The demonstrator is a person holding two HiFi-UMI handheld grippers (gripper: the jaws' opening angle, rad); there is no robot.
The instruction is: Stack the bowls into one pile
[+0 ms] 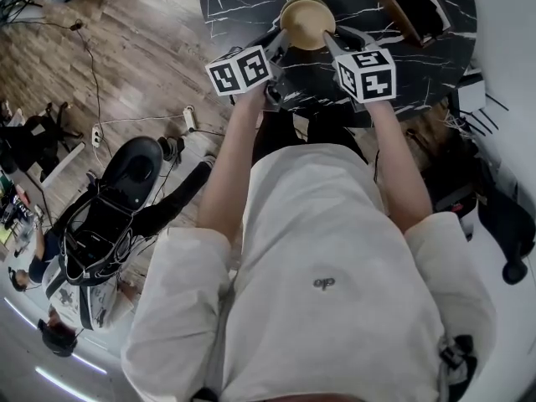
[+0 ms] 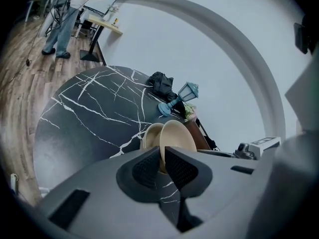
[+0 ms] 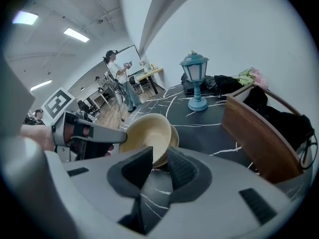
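Observation:
Two cream bowls sit nested on the black marble table [image 1: 243,2]. The upper bowl [image 1: 306,22] [image 2: 178,135] [image 3: 147,132] tilts inside the lower bowl [image 2: 149,137] [image 3: 175,136]. My left gripper [image 1: 283,40] [image 2: 162,159] is shut on the upper bowl's near-left rim, and its finger [image 3: 107,136] shows in the right gripper view reaching that rim. My right gripper [image 1: 332,42] [image 3: 160,161] stands at the bowls' near-right side. Its jaws straddle the rim without clamping it.
A blue lantern [image 3: 195,78] [image 2: 180,94] stands behind the bowls, with pink flowers [image 3: 251,76] and dark cloth beside it. A brown wooden box [image 3: 251,133] [image 1: 409,5] is close on the right. The table's round edge is near me. An office chair [image 1: 126,191] stands on the floor at the left.

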